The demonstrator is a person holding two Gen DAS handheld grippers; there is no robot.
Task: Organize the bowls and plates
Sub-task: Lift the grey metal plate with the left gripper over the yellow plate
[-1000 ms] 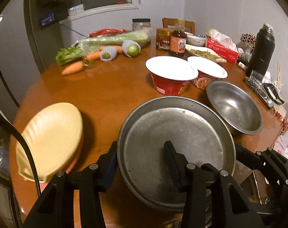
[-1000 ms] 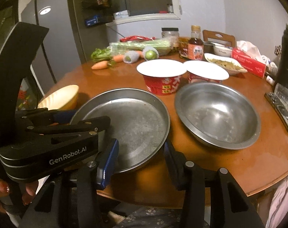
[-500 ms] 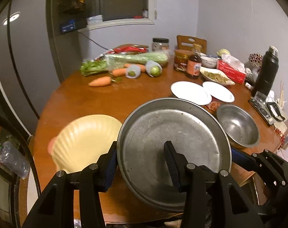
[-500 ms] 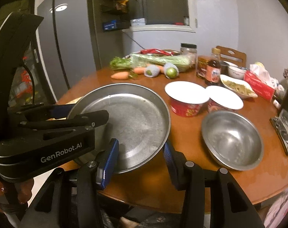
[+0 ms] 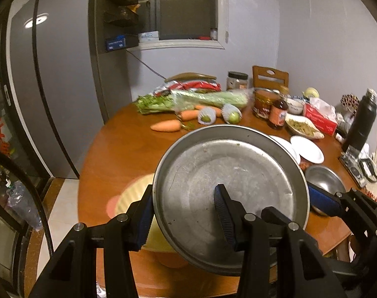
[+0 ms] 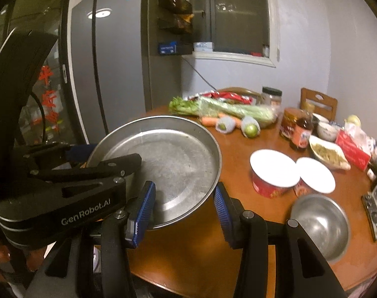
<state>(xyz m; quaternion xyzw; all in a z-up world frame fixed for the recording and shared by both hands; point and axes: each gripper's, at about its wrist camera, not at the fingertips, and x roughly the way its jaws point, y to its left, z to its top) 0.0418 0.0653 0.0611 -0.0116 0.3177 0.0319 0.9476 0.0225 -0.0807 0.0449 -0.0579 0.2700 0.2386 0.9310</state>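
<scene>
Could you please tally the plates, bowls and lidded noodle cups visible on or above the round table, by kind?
Large round metal plates, held up by both grippers: 1
Yellow scalloped plates: 1
Round steel bowls: 1
Red noodle cups with white lids: 2
Total: 5

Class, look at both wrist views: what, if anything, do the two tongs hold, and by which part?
Both hold the round metal tray by its rim: the left tongs at its near-left edge, the right tongs at its near-right edge.
</scene>
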